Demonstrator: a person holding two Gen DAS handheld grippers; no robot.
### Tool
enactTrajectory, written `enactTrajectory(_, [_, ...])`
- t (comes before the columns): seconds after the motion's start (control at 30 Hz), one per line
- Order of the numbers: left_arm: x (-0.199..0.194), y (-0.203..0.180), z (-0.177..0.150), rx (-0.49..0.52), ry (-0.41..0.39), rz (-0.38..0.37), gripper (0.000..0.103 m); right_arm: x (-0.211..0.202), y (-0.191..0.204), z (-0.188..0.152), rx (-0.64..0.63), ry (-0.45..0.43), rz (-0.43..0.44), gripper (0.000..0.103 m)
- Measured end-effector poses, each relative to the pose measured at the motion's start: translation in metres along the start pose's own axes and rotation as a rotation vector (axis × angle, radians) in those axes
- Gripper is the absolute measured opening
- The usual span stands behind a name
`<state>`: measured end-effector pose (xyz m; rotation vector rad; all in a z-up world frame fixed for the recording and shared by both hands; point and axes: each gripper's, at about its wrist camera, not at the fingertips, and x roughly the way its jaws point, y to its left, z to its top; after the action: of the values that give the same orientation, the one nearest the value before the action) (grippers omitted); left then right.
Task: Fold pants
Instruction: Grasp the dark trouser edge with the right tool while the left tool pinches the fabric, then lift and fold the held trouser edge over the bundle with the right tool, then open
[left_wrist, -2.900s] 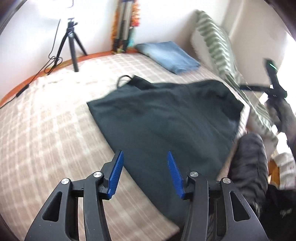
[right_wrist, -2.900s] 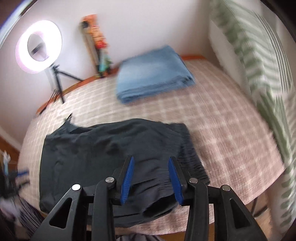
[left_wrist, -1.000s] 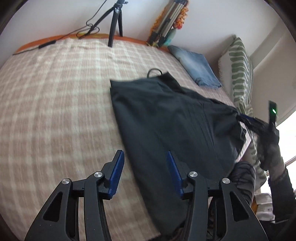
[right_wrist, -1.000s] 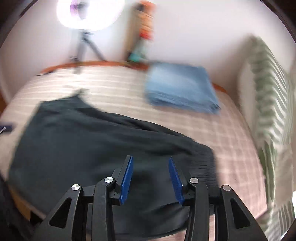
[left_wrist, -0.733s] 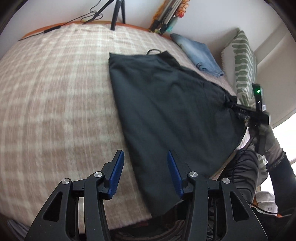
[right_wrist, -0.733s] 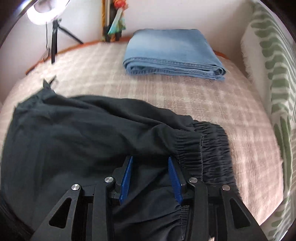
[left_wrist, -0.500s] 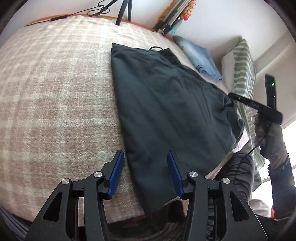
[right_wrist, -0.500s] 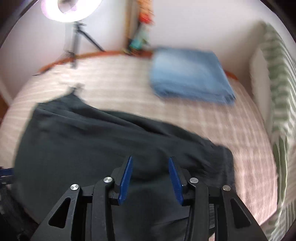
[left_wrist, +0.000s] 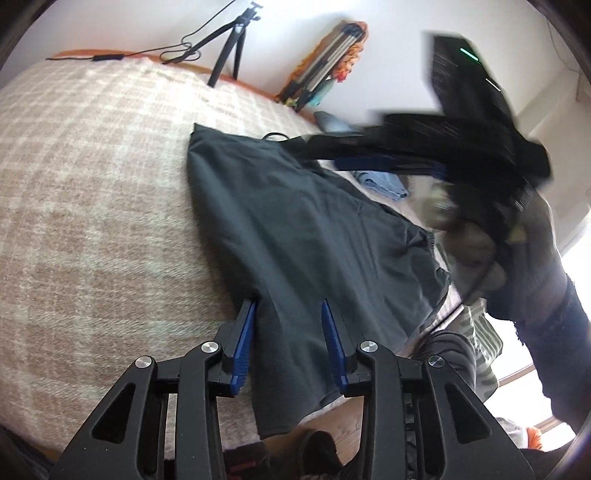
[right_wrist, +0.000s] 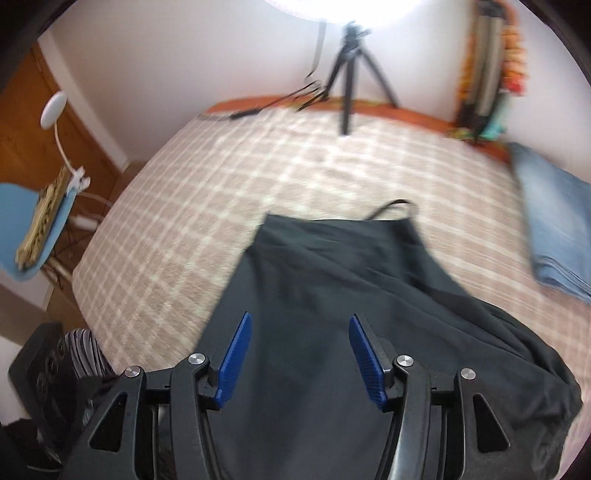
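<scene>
Dark green-black pants (left_wrist: 295, 221) lie spread flat on the checked bed cover, one end hanging over the near edge; they also show in the right wrist view (right_wrist: 332, 295). My left gripper (left_wrist: 288, 306) is open, its blue pads either side of the pants' near left edge, just above the cloth. My right gripper (right_wrist: 301, 321) is open and empty above the middle of the pants. In the left wrist view the right gripper (left_wrist: 369, 155) shows blurred, held in a gloved hand above the pants.
Folded blue jeans (right_wrist: 554, 221) lie at the bed's far right. A tripod (right_wrist: 351, 74) with a ring light stands at the far edge, beside a bundle of poles (right_wrist: 487, 66). A blue chair (right_wrist: 33, 221) stands left of the bed. A striped pillow (left_wrist: 476, 347) is partly hidden.
My right gripper has swung from the waistband end leftward over the middle of the pants and opened wider. My left gripper has dropped closer to the pants' near left edge.
</scene>
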<state>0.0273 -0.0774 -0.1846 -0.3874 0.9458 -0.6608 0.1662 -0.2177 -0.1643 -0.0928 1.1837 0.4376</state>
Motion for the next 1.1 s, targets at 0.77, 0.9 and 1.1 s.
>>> enactTrajectory(0.77, [0.010,-0.001,-0.016,-0.064,0.013,0.050,0.062,0.066,0.036,0.010,0.005,0.148,-0.051,0.000])
enactTrajectory(0.9, [0.014,-0.010,-0.020,-0.028,0.006,0.008,0.050,0.042,0.017,0.008,0.079,0.086,0.020,0.000])
enactTrajectory(1.1, [0.011,-0.035,-0.010,0.053,-0.026,-0.059,0.015,0.000,-0.010,0.003,0.196,-0.015,0.132,0.000])
